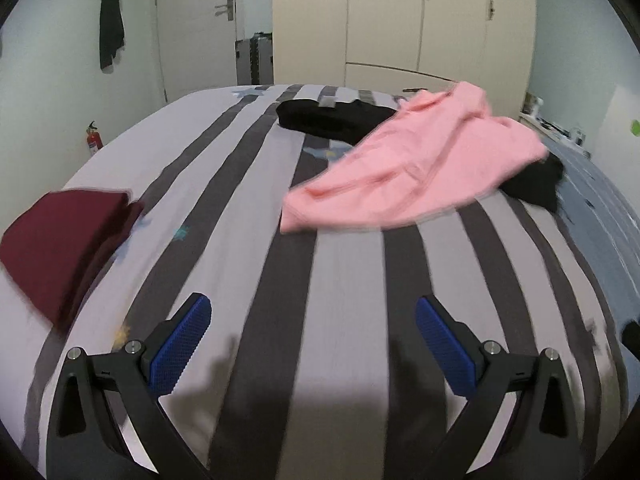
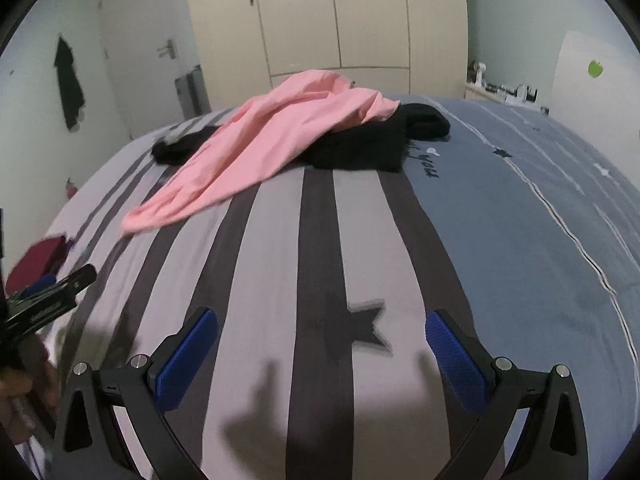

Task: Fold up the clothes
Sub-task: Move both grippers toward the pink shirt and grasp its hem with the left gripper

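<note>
Nearest to me, both grippers hung over the striped bedspread (image 1: 344, 280) with nothing in them. The left gripper (image 1: 312, 344) stood wide, its blue pads (image 1: 180, 348) well apart, and the right gripper (image 2: 322, 356) was spread just as wide above the dark star (image 2: 364, 324) printed on the cover. Their shadows lay on the cloth beneath them.

To the left sat a maroon garment (image 1: 64, 240), already folded into a neat block. Farther up the bed lay the pink garment (image 1: 416, 160), loose and rumpled, one corner trailing toward the near side and its far end draped over black clothes (image 2: 360, 144). Another black piece (image 1: 332, 120) lay flat beyond it, close to the bed's far edge.

The pink one looked to me like the next to fold. Doing it well would mean taking two separate edges, one in each gripper, lifting it clear of the black clothes so they did not drag along, then spreading it flat on the open stripes before any fold. A pinch in the bunched middle would likely only tangle it.

I could not tell what sort of garment the pink one was; its shape was lost in the folds, and its edges were blurred. How many black items lay under it was hidden. At the left rim of the right view, part of the other tool and a hand were cut off and smeared.
</note>
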